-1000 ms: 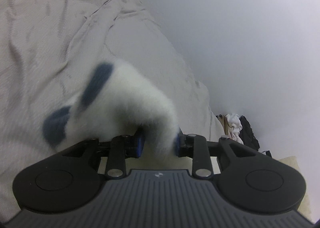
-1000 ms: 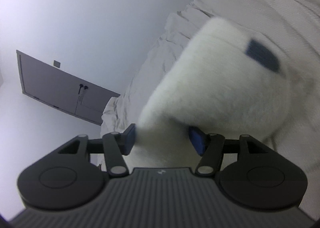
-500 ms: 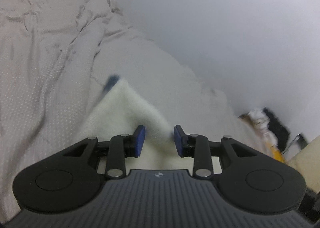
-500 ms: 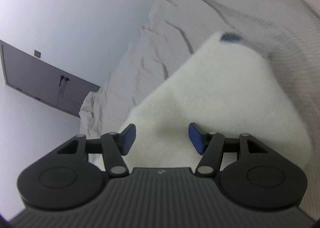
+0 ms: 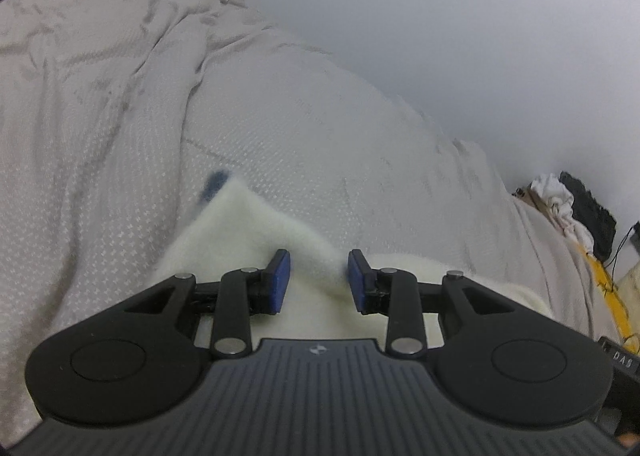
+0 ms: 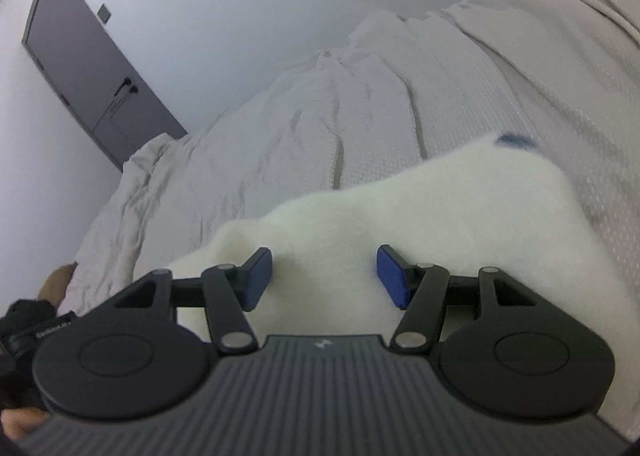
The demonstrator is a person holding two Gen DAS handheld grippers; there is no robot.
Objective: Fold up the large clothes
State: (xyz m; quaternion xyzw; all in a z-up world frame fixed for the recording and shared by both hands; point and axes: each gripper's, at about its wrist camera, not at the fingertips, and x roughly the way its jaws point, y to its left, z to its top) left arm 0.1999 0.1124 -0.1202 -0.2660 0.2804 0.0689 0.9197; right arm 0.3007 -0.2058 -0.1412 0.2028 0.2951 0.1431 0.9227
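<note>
A white fleece garment [image 5: 240, 232] with a dark blue trim patch [image 5: 216, 180] lies spread on the pale bed cover [image 5: 100, 176]. My left gripper [image 5: 318, 276] is low over its near edge, and a raised fold of fleece fills the gap between the blue pads. In the right wrist view the same garment [image 6: 460, 208] stretches away to the right, its blue patch [image 6: 516, 140] at the far corner. My right gripper [image 6: 324, 272] has its jaws set wide, with thick fleece filling the space between them.
The rumpled bed cover [image 6: 360, 108] runs up to a plain wall. A grey door [image 6: 92, 68] stands beyond the bed's far end. A heap of white and black clothes [image 5: 560, 200] and something yellow [image 5: 608, 296] lie off the bed's right side.
The garment was swinging blurred in the air in both grippers; now it has come down and lies flat on the bed. Both grippers sank toward the cover and rolled more level.
</note>
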